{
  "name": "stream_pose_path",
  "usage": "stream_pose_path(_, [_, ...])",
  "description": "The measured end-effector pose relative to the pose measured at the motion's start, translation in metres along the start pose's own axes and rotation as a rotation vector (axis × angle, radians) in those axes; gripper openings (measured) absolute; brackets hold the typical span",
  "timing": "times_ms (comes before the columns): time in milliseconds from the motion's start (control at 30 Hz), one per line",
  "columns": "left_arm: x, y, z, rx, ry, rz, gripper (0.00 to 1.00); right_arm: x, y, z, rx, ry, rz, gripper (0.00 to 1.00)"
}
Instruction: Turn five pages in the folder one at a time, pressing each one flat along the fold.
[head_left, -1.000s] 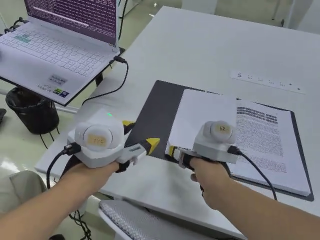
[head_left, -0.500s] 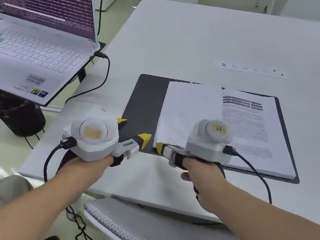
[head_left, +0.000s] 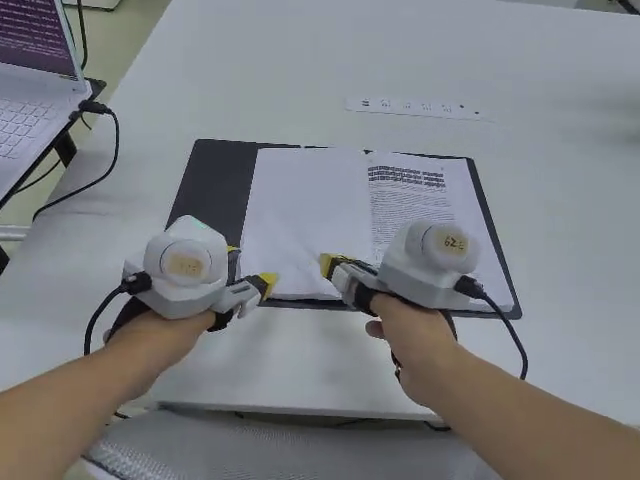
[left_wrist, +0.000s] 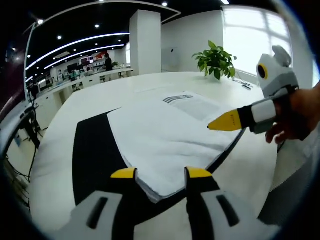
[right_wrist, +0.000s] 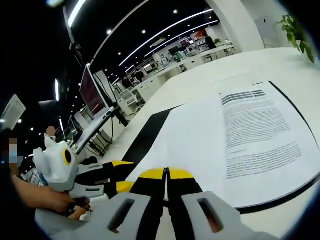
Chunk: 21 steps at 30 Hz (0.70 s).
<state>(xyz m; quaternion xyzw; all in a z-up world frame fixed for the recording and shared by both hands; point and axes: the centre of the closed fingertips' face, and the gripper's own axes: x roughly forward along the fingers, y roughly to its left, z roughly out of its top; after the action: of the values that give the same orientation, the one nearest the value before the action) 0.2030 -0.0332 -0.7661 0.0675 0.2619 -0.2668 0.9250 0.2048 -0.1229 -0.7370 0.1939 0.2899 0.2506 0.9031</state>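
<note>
Moved to near edge of one folder (head_left: 210, 190): left hand-held gripper (left_wrist: 161, 173), released; right hand-held gripper (right_wrist: 166, 173), clenched.

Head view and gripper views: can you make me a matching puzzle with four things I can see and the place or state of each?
Things:
1. left gripper
2. right gripper
3. folder
4. laptop

Place or state:
A. at the far left edge of the head view
B. jaws shut
C. lying open on the table
D. jaws apart

Pairs: 1-D; 2-B; 3-C; 4-A
</note>
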Motion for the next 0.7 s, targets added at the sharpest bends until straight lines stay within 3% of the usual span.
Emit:
stream_pose_path(200, [0.010, 0.006, -0.019, -0.020, 0.055, 0.038, 0.33, -0.005, -0.032, 0.015, 0.002, -0.032, -0.046, 0.00])
stream_pose_path(300, [0.007, 0.005, -0.019, -0.036, 0.019, 0.052, 0.32, -0.004, -0.045, 0.021, 0.004, -0.036, -0.060, 0.00])
stream_pose_path(433, [0.010, 0.008, -0.020, -0.034, 0.005, 0.050, 0.32, 0.004, -0.058, 0.028, 0.005, -0.039, -0.072, 0.00])
stream_pose_path(700, [0.011, 0.010, -0.020, -0.066, -0.024, 0.057, 0.32, 0.025, -0.073, 0.044, -0.020, -0.045, -0.047, 0.00])
